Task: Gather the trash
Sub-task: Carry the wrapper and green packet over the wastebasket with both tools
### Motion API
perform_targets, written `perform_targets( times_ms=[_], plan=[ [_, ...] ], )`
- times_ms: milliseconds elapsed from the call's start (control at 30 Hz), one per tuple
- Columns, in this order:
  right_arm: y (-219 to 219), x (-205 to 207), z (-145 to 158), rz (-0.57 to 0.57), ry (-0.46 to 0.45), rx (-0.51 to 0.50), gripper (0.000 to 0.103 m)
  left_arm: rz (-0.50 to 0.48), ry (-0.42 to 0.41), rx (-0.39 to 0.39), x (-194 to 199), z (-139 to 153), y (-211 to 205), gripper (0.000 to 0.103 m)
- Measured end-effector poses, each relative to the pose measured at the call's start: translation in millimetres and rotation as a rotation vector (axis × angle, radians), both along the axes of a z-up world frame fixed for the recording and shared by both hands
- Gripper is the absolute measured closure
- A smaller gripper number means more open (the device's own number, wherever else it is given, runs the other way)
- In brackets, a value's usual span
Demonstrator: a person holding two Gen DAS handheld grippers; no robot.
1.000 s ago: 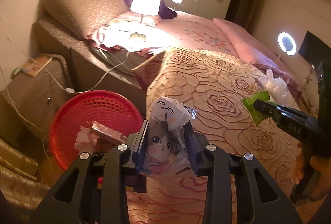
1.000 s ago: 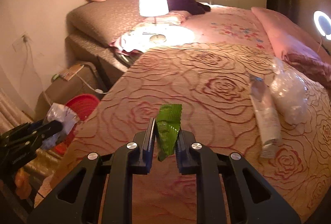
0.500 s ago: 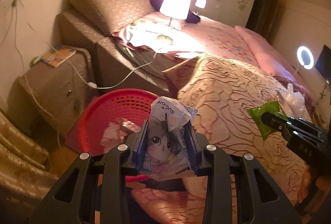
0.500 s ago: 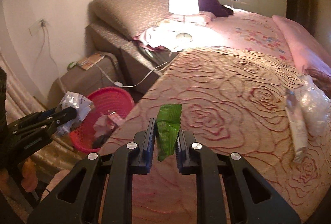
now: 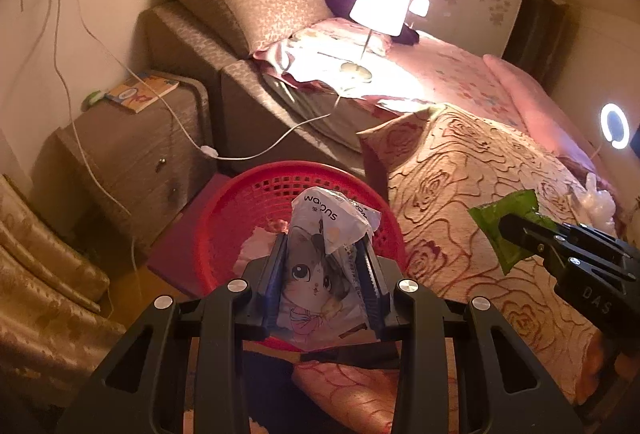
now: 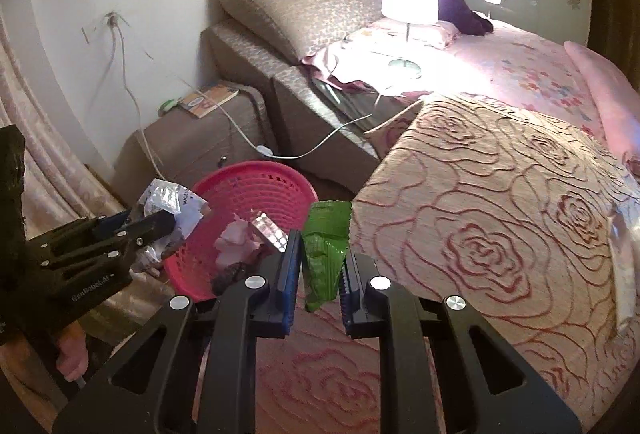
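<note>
My left gripper [image 5: 325, 254] is shut on a white snack packet with a cartoon cat [image 5: 320, 266] and holds it over the near rim of the red basket [image 5: 224, 230]. It also shows in the right wrist view [image 6: 168, 222]. My right gripper [image 6: 322, 254] is shut on a green wrapper [image 6: 324, 254] and holds it above the bed edge, just right of the red basket [image 6: 260, 185]. Pink paper and a foil wrapper [image 6: 270, 230] lie in the basket.
A bed with a rose-patterned blanket [image 6: 500, 213] fills the right. More plastic trash [image 5: 596, 197] lies at its far right. A nightstand [image 5: 132, 153] with a book and white cables stands behind the basket. A lit lamp [image 5: 380, 9] sits on the bed.
Both grippers have moved left off the bed toward the red basket, still holding their packets. The basket now lies directly under the left gripper.
</note>
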State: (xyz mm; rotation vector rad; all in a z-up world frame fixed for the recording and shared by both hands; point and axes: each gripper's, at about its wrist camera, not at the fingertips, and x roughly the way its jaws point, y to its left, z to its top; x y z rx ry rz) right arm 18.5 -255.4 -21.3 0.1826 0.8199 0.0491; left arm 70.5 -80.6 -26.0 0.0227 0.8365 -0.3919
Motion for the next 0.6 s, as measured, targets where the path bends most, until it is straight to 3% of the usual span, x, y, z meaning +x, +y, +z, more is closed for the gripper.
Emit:
perform_targets(
  times_ms=[600],
  plan=[
    [26.3,64.5,-13.4,0.085,0.054,0.044,0.086,0.012,0.05,0.04,40.0,-29.3,3.6,0.07]
  ],
)
